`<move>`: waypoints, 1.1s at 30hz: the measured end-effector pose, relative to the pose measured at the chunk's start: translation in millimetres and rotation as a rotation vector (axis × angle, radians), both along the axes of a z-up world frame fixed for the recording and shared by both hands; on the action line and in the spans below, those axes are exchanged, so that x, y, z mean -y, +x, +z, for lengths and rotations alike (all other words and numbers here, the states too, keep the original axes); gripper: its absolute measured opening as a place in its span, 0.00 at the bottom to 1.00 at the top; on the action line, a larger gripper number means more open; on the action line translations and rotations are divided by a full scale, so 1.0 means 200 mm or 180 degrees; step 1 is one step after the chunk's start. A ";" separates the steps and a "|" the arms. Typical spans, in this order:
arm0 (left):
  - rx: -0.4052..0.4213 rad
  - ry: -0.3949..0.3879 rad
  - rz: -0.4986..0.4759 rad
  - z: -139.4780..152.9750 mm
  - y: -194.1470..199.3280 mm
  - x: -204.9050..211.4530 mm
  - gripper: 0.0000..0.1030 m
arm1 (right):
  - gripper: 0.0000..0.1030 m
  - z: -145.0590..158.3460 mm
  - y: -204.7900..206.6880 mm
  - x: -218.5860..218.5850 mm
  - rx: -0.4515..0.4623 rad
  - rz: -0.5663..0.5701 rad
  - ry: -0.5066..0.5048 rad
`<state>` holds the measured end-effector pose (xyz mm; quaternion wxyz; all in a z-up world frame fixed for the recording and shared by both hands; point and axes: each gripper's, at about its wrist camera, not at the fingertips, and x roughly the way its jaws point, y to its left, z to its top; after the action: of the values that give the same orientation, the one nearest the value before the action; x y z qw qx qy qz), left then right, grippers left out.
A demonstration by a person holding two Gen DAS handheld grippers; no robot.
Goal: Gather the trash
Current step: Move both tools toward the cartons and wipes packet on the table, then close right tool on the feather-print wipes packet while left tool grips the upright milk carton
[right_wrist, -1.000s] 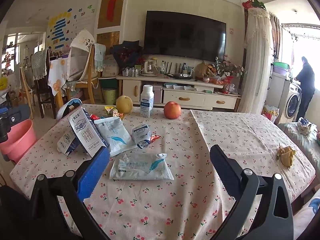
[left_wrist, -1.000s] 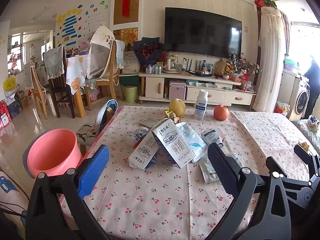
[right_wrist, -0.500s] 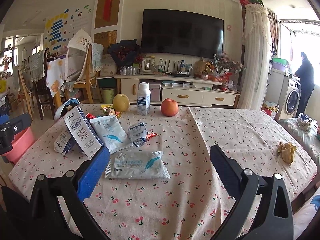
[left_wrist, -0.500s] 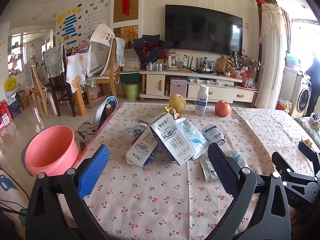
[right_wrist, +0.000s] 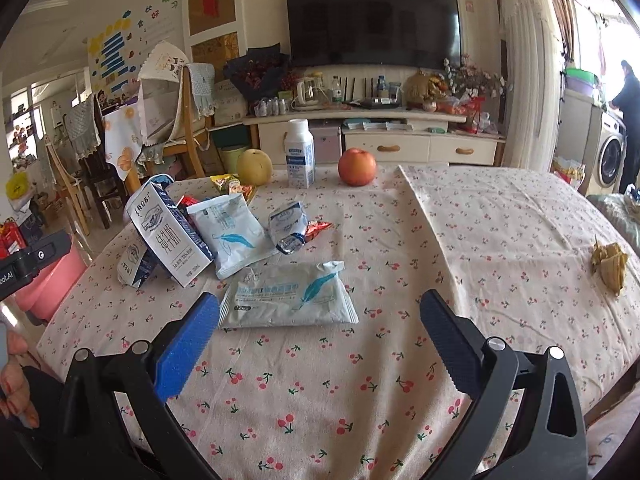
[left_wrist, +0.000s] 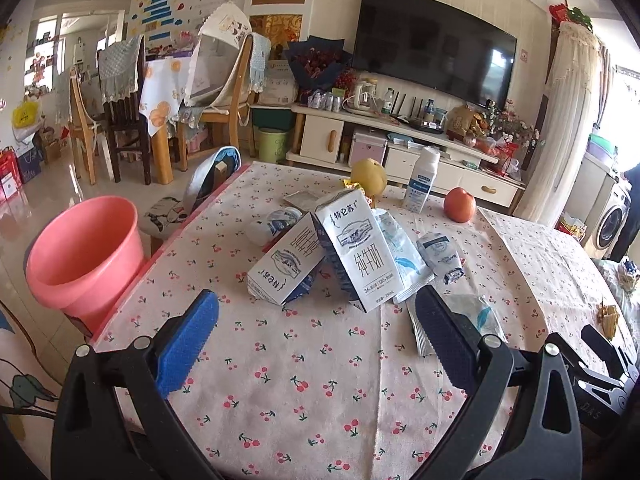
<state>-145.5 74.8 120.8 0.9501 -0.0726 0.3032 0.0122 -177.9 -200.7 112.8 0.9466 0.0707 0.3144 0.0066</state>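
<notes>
Trash lies in a heap on the cherry-print tablecloth (left_wrist: 304, 392): two white milk cartons (left_wrist: 354, 252) (left_wrist: 286, 264), pale blue-and-white pouches (left_wrist: 402, 248) and a crumpled wrapper (left_wrist: 440, 256). A pink bucket (left_wrist: 84, 248) stands on the floor at the table's left edge. My left gripper (left_wrist: 316, 332) hangs open just short of the cartons, empty. In the right wrist view a flat pouch (right_wrist: 290, 294) lies right ahead of my open, empty right gripper (right_wrist: 318, 332). The cartons (right_wrist: 168, 236) lean at its left. A banana peel (right_wrist: 610, 262) sits far right.
A pear (right_wrist: 254, 166), a white bottle (right_wrist: 299, 154) and an apple (right_wrist: 357, 167) stand along the table's far side. Chairs (left_wrist: 120, 112) and a TV cabinet (left_wrist: 400, 148) lie beyond. A person (right_wrist: 628, 120) stands at a washing machine, far right. A hand (right_wrist: 14, 380) shows lower left.
Both grippers have moved forward over the table and tilted down a little, so the cartons and the flat pouch sit closer. Both stay open. Nothing on the table has moved.
</notes>
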 end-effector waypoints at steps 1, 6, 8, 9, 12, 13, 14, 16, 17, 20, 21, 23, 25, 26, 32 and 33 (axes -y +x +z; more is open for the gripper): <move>-0.0034 -0.0034 0.0008 -0.02 0.01 -0.01 0.96 | 0.96 -0.02 0.01 0.01 -0.0049 0.0015 0.0103; -0.0123 -0.0093 0.0071 -0.09 0.07 -0.07 0.96 | 0.96 -0.07 0.06 0.03 -0.0231 0.0123 0.0368; -0.0159 -0.0154 0.0089 -0.11 0.10 -0.08 0.96 | 0.96 -0.09 0.09 0.03 -0.0290 0.0148 0.0412; -0.0164 -0.0192 0.0089 -0.12 0.11 -0.07 0.96 | 0.96 -0.10 0.10 0.04 -0.0324 0.0134 0.0434; -0.0174 -0.0248 0.0092 -0.13 0.15 -0.04 0.96 | 0.96 -0.14 0.14 0.07 -0.0436 0.0077 0.0538; -0.0177 -0.0254 0.0093 -0.13 0.17 -0.03 0.96 | 0.96 -0.16 0.16 0.09 -0.0500 0.0078 0.0627; -0.0176 -0.0262 0.0089 -0.14 0.18 -0.01 0.96 | 0.96 -0.19 0.17 0.10 -0.0556 0.0085 0.0723; -0.0186 -0.0254 0.0071 -0.15 0.22 0.04 0.96 | 0.96 -0.24 0.20 0.13 -0.0636 0.0070 0.0856; -0.0206 -0.0252 0.0065 -0.16 0.24 0.06 0.96 | 0.95 -0.26 0.22 0.14 -0.0685 0.0061 0.0892; -0.0265 -0.0232 0.0071 -0.18 0.31 0.12 0.96 | 0.94 -0.28 0.26 0.15 -0.0712 0.0084 0.0971; -0.0266 -0.0208 0.0096 -0.18 0.34 0.13 0.96 | 0.94 -0.28 0.27 0.15 -0.0695 0.0075 0.0901; -0.0263 -0.0195 0.0162 -0.19 0.39 0.15 0.96 | 0.94 -0.29 0.31 0.15 -0.0695 0.0068 0.0823; -0.0271 -0.0218 0.0230 -0.20 0.43 0.16 0.96 | 0.94 -0.29 0.35 0.15 -0.0652 0.0054 0.0767; -0.0283 -0.0232 0.0266 -0.21 0.46 0.16 0.96 | 0.94 -0.29 0.37 0.14 -0.0635 0.0034 0.0696; -0.0346 -0.0322 0.0411 -0.24 0.60 0.15 0.96 | 0.94 -0.31 0.47 0.12 -0.0653 0.0092 0.0556; -0.0348 -0.0308 0.0427 -0.25 0.62 0.16 0.96 | 0.94 -0.32 0.49 0.11 -0.0664 0.0100 0.0547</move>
<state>-22.2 43.6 71.1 0.9245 -0.1377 0.3493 0.0652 -79.9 -222.6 49.0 0.8990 0.1469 0.4105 0.0408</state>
